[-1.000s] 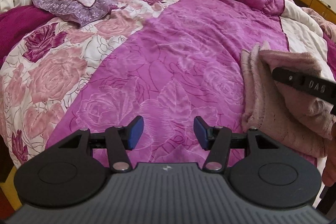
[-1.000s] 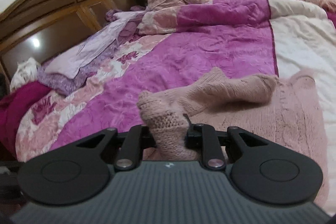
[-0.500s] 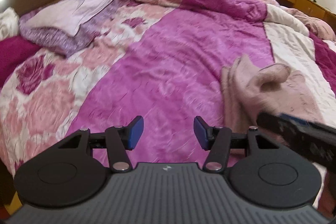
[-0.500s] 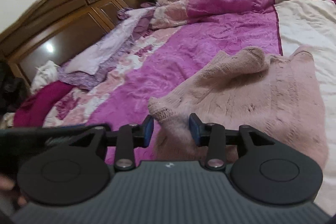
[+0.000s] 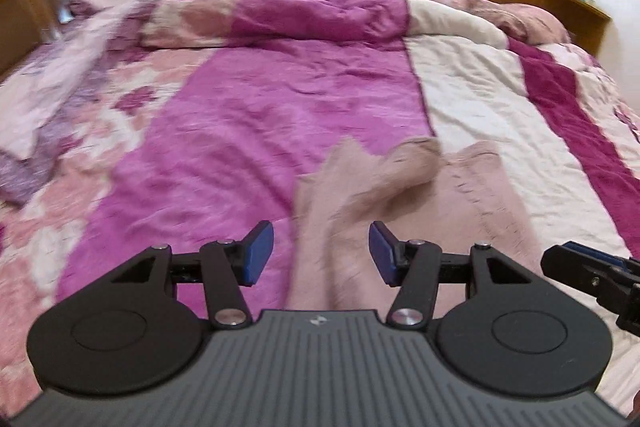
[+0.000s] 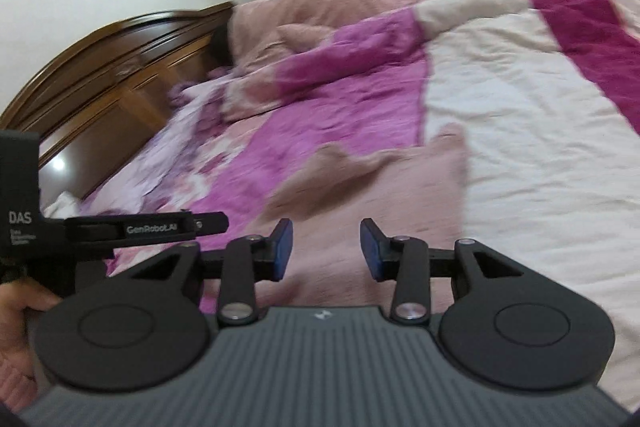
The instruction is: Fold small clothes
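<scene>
Right now you are holding both grippers spread and empty over the pink sweater (image 5: 460, 195) lying on the bed (image 5: 280, 115); its length is running away from you, lying under the right gripper (image 6: 326, 251), the left gripper (image 5: 321, 253) hanging over its left edge.

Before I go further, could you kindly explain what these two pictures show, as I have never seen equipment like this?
A person holds a two-fingered tool in each hand; each carries a camera looking along its fingers. One picture comes from the left gripper, the other from the right gripper. Both look over a bed with a pink and magenta quilt. On it lies a pink knitted garment, partly folded. Both tools are open and hold nothing; the right one's fingers have just been opening, with nothing pinched between them.
</scene>
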`<state>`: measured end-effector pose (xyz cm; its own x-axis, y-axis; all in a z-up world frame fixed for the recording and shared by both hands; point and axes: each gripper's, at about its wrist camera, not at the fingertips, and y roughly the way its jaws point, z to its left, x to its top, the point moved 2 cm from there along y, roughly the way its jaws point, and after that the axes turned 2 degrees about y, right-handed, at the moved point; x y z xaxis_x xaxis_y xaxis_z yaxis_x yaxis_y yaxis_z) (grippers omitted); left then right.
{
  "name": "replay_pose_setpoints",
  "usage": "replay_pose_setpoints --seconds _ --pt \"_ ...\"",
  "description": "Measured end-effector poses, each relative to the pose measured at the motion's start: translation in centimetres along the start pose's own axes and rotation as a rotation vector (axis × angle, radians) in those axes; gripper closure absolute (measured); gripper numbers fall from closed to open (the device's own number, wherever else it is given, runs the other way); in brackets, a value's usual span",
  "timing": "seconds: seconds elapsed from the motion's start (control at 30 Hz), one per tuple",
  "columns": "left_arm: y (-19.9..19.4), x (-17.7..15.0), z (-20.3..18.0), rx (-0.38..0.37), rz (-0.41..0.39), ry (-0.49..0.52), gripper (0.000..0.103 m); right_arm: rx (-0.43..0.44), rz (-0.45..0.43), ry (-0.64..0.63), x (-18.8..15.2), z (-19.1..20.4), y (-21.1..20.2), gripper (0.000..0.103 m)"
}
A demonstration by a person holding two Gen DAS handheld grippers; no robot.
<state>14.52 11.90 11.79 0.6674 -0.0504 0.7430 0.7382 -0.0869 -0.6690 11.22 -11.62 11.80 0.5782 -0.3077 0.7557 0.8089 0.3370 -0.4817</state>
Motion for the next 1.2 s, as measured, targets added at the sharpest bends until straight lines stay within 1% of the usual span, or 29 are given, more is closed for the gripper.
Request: replay_pose_setpoints --seconds 0.07,0.13,0.27,0.33,0.43,0.47,0.5,0.53,0.57,0.63,0.7,0.77,0.83,0.9,0.93,0.97,1.0,1.03,1.07,1.1,1.2 --pt "1.7 0.7 -1.0 -0.021 0.004 0.023 0.042 -0.084 -0.002 0.014 0.3 -1.3 0.5 0.062" --pt "3.5 1.3 -2.0 -0.036 0.002 0.062 0.042 -0.142 -0.006 0.030 0.5 -2.4 0.9 0.062" --pt "7.0 2.1 -2.7 -0.033 0.032 0.110 0.042 -0.215 0.012 0.048 0.6 -4.6 1.8 0.062" --pt "8.6 2.3 -2.9 -0.060 0.058 0.111 0.042 -0.263 0.032 0.032 0.6 -5.4 2.7 0.062" --pt "10.3 2.1 -3.1 -0.097 0.068 0.107 0.042 -0.276 0.062 0.039 0.5 -6.5 3.7 0.062" --pt "10.6 1.9 -3.2 -0.104 0.055 0.113 0.047 -0.271 0.074 0.048 0.4 -6.8 4.1 0.062" --pt "10.8 1.7 -3.2 -0.113 0.034 0.120 0.073 -0.264 0.084 0.054 0.3 -7.0 4.5 0.062" --pt "10.9 1.5 -3.2 -0.108 0.022 0.126 0.087 -0.256 0.094 0.049 0.2 -6.9 4.8 0.062" --pt "10.8 1.5 -3.2 -0.099 0.014 0.115 0.090 -0.253 0.096 0.036 0.0 -6.5 4.9 0.062" --pt "9.8 1.5 -2.1 -0.099 -0.026 0.045 0.090 -0.243 0.082 -0.020 -0.4 -5.4 4.8 0.062" --pt "8.4 1.6 -0.7 -0.059 -0.077 -0.015 0.091 -0.211 0.076 -0.075 -0.6 -4.2 4.7 0.062" --pt "7.7 1.7 0.8 -0.022 -0.097 -0.066 0.091 -0.160 0.076 -0.110 -0.9 -3.0 4.6 0.063" --pt "8.3 1.5 2.4 -0.001 -0.073 -0.107 0.090 -0.166 0.070 -0.150 -1.3 -1.9 4.7 0.064" --pt "9.8 1.1 3.4 -0.019 -0.001 -0.141 0.090 -0.194 0.064 -0.199 -1.7 -1.0 5.0 0.064" --pt "10.3 0.9 3.7 -0.029 0.017 -0.152 0.089 -0.206 0.062 -0.218 -1.8 -0.7 5.1 0.064" --pt "10.5 0.6 3.8 -0.022 0.016 -0.155 0.084 -0.209 0.060 -0.230 -2.0 -0.5 5.2 0.064" --pt "10.7 0.5 3.9 0.000 0.011 -0.147 0.072 -0.211 0.061 -0.239 -2.1 -0.4 5.2 0.064" --pt "10.8 0.5 3.9 0.019 0.008 -0.139 0.067 -0.212 0.062 -0.243 -2.1 -0.5 5.2 0.064" --pt "10.9 0.5 4.0 0.030 0.007 -0.139 0.059 -0.208 0.064 -0.242 -2.0 -0.6 5.1 0.064" --pt "10.9 0.5 4.2 0.035 0.007 -0.145 0.057 -0.205 0.067 -0.237 -2.0 -0.7 5.1 0.064" --pt "10.1 0.3 4.9 0.007 0.013 -0.178 0.057 -0.196 0.070 -0.202 -1.6 -1.1 4.5 0.064"
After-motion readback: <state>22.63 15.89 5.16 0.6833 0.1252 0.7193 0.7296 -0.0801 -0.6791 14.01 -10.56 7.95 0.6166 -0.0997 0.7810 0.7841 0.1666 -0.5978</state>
